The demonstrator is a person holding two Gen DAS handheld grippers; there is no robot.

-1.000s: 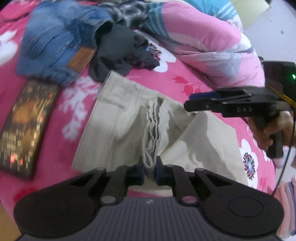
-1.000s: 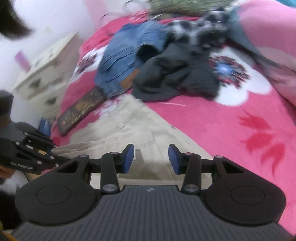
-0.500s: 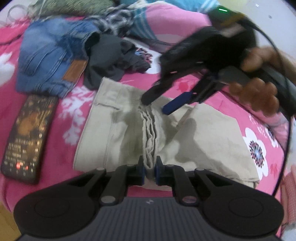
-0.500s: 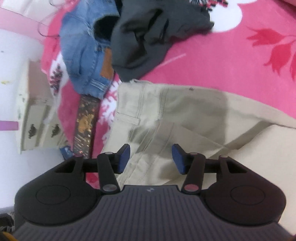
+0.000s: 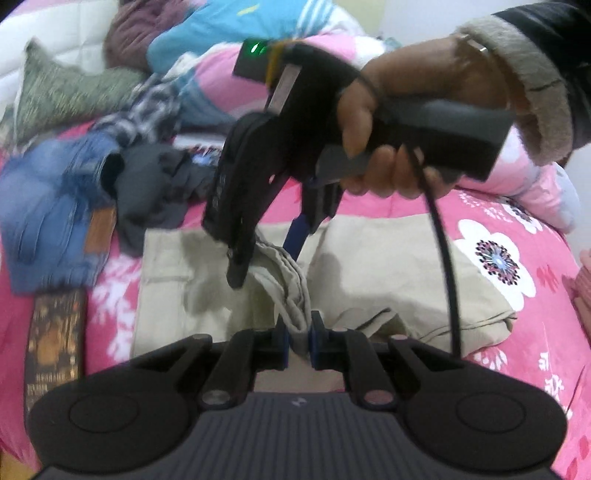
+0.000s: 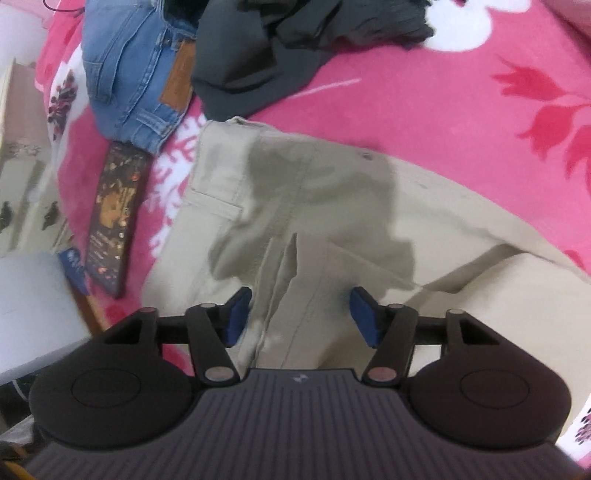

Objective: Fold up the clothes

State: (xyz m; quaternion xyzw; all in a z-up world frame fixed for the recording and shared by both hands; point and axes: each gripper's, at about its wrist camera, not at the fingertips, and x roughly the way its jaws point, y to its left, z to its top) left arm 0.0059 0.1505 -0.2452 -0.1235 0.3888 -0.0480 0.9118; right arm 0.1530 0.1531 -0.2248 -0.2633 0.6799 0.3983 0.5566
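My left gripper pinches a bunched ridge of the beige trousers; my right gripper, spread wide, hovers at twelve o'clock, pointing down over them.

Two grippers working low, side by side

The left gripper is pinching closed; the right gripper is hanging spread wide, gripped by a hand.

a bed dressed in a bright pink bedspread printed with white and red flowers fills the scene. at its head, a pale quilted headboard and a green patterned pillow. beside the bed stands a cream bedside cabinet with dark handles. a plain white wall rises behind, evenly lit.
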